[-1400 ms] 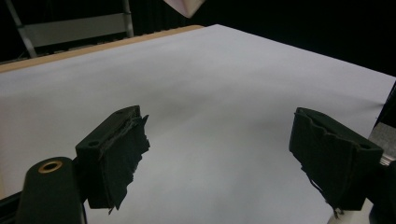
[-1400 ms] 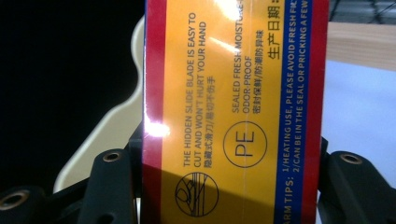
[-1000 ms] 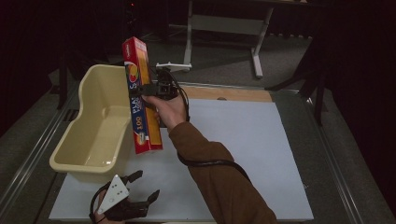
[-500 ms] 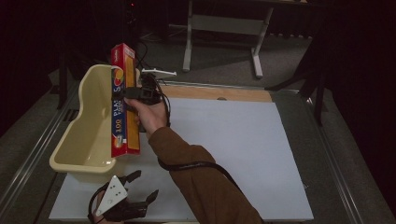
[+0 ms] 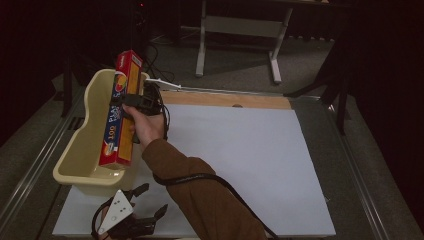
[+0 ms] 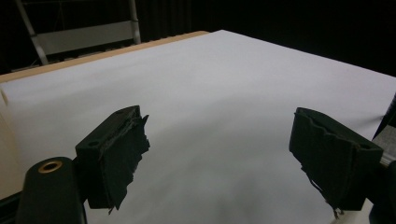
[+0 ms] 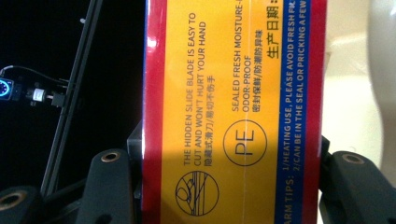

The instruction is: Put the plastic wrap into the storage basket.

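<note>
High view: the right gripper point(image 5: 139, 101) clamps the long red-and-yellow box point(image 5: 120, 111) over the beige tub point(image 5: 80, 152), long axis along the tub; earlier it hung nearer the white mat point(image 5: 240, 165).

Left gripper view: the left gripper point(image 6: 224, 161) hovers over the mat, jaws spread, empty.

Right gripper view: jaws pinch the box's sides.

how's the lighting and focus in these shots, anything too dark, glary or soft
High view: the white table sheet is evenly lit, the surroundings nearly black, the picture slightly soft. Left gripper view: the left tool shows dark with little detail and the sheet's near part looks blurred. Right gripper view: the red and yellow box is close, its print readable with no glare, the background black.
</note>
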Tool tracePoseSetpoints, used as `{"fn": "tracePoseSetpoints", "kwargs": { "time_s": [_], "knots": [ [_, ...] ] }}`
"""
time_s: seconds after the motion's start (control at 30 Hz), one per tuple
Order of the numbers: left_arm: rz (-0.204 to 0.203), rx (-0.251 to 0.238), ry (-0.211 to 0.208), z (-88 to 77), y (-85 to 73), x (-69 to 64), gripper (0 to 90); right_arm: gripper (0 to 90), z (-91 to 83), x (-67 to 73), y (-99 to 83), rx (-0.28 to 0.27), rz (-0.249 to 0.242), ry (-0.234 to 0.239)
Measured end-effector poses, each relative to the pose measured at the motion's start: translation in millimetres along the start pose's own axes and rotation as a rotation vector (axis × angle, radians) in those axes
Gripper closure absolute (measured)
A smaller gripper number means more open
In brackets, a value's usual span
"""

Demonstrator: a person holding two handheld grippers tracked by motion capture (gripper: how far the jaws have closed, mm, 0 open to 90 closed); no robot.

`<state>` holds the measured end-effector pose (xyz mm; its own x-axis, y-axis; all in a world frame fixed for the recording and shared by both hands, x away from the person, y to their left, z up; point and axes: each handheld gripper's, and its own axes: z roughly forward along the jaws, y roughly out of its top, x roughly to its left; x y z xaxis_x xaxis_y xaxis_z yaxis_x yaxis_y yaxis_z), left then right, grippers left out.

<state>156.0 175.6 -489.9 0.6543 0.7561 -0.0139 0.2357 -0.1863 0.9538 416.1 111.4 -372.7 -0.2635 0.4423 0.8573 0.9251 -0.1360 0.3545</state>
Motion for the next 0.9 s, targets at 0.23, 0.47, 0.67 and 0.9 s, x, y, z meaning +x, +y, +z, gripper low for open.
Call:
{"fn": "tracePoseSetpoints", "kwargs": {
  "time_s": [0.23,0.47,0.67,0.9],
  "knots": [
    [-0.004,-0.006,0.000,-0.9,0.1,-0.1,18.0,40.9,10.2,-2.6,-7.5,0.010,0.008,-0.032],
    [-0.008,-0.010,0.002,-1.2,0.1,0.2,18.0,40.3,16.5,-3.7,-13.4,0.017,0.020,-0.056],
    [-0.007,-0.008,0.003,-2.2,0.1,0.8,18.0,39.8,16.9,-5.6,-14.2,0.027,0.037,-0.076],
    [-0.009,-0.009,0.003,-1.7,0.3,0.7,18.0,37.8,16.5,-3.4,-15.4,0.046,0.020,-0.109]
  ]
}}
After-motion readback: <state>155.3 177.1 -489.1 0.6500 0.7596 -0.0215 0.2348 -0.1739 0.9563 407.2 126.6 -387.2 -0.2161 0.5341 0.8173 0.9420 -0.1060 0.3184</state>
